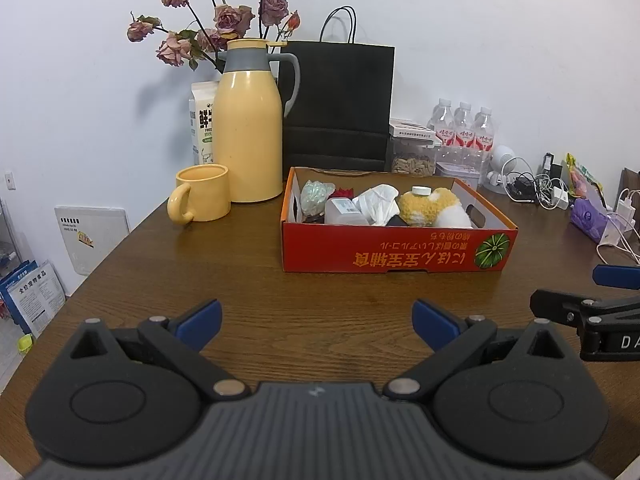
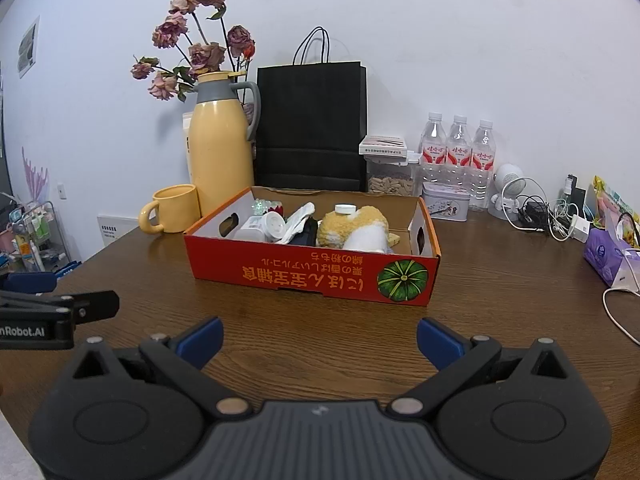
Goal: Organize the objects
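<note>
Red cardboard box [image 2: 312, 276] on our wooden table [image 2: 500, 300], packed.
Plush toy [image 2: 352, 226], tissue [image 2: 298, 220], white bottle [image 1: 346, 211] inside; left gripper [image 1: 316, 322] and right gripper [image 2: 318, 338] both released.

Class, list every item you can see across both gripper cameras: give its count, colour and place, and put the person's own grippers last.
table: 1, brown wood, underneath everything
cardboard box: 1, red-orange, table centre, holding mixed small items
thermos jug: 1, yellow with grey collar, left of box
mug: 1, yellow, beside jug
paper bag: 1, black, behind box
dried roses: 1 bunch, faded pink, behind jug
water bottles: 3, clear with red labels, back right
left gripper: 1, black with blue pads, open
right gripper: 1, same colours, open
</note>
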`<state>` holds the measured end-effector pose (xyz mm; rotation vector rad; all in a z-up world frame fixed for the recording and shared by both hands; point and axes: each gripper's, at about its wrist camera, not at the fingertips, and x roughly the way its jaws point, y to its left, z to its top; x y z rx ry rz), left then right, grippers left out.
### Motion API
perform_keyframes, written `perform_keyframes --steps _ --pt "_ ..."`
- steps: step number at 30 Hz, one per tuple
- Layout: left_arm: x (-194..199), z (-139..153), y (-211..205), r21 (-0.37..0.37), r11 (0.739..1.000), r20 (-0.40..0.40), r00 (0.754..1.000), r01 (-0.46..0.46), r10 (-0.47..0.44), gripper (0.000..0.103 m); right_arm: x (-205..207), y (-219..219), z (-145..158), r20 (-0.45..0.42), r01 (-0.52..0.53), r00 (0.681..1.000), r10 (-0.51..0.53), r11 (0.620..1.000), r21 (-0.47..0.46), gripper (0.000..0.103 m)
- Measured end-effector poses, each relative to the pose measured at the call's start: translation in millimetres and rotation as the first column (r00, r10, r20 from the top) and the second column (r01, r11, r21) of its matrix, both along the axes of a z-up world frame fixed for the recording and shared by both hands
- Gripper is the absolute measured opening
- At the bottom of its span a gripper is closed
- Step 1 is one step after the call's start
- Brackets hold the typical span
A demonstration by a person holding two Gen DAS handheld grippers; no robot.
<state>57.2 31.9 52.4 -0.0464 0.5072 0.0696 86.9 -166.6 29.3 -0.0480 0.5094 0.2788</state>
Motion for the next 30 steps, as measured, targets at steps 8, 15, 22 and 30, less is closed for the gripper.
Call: perform_keyframes --steps 8,15,22,30 --pt "0.1 -0.3 0.0 0.0 1.0 0.0 1.0 0.0 0.0 0.103 0.6 -1.2 -0.4 -0.001 0.002 1.0 -0.002 1.0 0.001 0.103" --pt "0.0 -0.6 0.1 -0.001 1.0 0.0 1.0 0.0 0.0 0.103 0.4 -2.0 -1.5 -0.001 0.003 1.0 -0.003 1.0 0.0 0.103" --pt "-0.2 -1.8 -0.1 -0.002 1.0 0.002 1.0 0.002 -0.002 0.103 -0.1 -3.0 -2.7 -0.002 0.006 1.0 -0.006 1.0 -0.003 0.103" --pt "-0.1 -1.2 -1.9 -0.003 1.0 0.002 1.0 0.015 -0.015 0.103 -0.2 -3.1 -3.1 -0.002 0.009 1.0 -0.009 1.0 -0.006 0.103"
